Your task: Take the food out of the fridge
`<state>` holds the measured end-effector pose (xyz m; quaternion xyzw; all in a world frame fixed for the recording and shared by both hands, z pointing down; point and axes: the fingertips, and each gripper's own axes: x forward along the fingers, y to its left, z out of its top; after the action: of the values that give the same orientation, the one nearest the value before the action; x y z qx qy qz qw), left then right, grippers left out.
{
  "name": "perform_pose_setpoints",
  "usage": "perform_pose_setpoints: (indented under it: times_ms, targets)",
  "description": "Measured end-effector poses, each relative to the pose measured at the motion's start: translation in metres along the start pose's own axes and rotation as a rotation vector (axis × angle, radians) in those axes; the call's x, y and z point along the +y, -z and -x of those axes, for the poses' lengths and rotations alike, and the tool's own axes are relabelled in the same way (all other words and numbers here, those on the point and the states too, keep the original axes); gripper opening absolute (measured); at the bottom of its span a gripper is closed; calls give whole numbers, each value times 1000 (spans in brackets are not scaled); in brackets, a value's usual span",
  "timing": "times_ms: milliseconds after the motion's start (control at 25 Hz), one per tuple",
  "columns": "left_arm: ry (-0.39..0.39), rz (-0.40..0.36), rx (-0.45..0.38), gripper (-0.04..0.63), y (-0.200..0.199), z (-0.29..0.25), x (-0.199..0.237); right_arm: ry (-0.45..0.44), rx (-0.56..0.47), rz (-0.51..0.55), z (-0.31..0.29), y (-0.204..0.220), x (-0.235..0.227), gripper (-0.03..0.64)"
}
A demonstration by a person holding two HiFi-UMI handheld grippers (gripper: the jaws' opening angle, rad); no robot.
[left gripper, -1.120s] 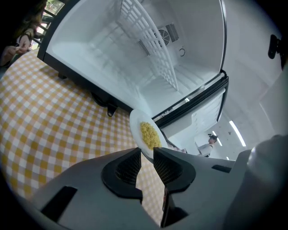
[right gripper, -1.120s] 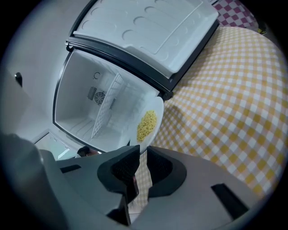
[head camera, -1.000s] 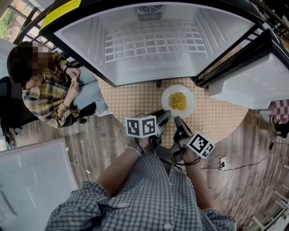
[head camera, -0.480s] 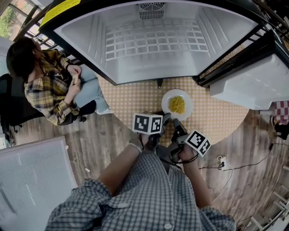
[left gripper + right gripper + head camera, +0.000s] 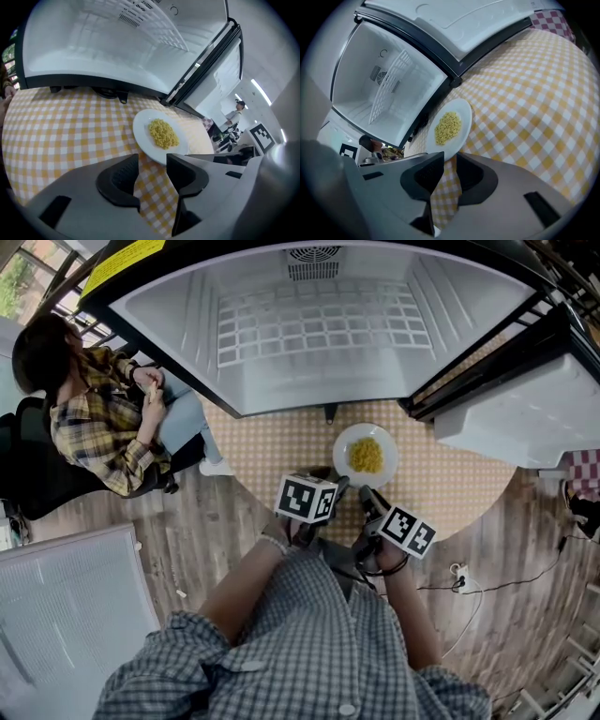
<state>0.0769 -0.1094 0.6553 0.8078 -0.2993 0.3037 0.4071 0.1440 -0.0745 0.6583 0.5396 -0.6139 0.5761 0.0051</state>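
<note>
Plate [image 5: 343, 452] of yellow food [image 5: 367, 455]: it lies flat on the checked cloth [image 5: 272, 442], outside the open fridge [image 5: 178, 320] and just in front of it, so the step in hand is judged to be the release. Left gripper [image 5: 153, 159]: jaws opening and wide apart, with the plate's near rim at their mouth and the pads not pressing on it. Right gripper [image 5: 450, 158]: jaws opening with a narrower gap, the rim just at the tips, nothing gripped. Let both open fully before withdrawing. Draw each gripper straight back along its own line so that no tip catches the rim and drags the plate. Farther off, keep clear of the fridge door [image 5: 511, 413].
</note>
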Motion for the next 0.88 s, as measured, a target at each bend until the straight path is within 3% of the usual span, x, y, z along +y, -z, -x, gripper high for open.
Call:
perform_pose_setpoints:
  times_ms: [200, 280, 320, 400, 520, 560, 640, 880]
  targets:
    - [-55, -40, -29, 177, -8, 11, 15, 31, 25, 120, 3, -3, -3, 95]
    - [-120, -78, -81, 40, -17, 22, 23, 49, 42, 177, 5, -1, -4, 114]
    - [-145, -105, -111, 9, -22, 28, 24, 59, 49, 200, 6, 0, -5, 118]
    - [-149, -155, -162, 8, -34, 38, 20, 87, 44, 228, 12, -2, -9, 118]
    - [-124, -214, -226, 6, -49, 55, 11, 153, -46, 262, 30, -19, -11, 113]
    - [-122, -235, -246, 6, -54, 62, 8, 169, -92, 292, 36, -28, -7, 85]
    - [-119, -267, -282, 6, -63, 75, 4, 183, -166, 386, 47, -45, 9, 35]
    - [-125, -255, -396, 6, -90, 117, -2, 160, -300, 717, 65, -79, 79, 17]
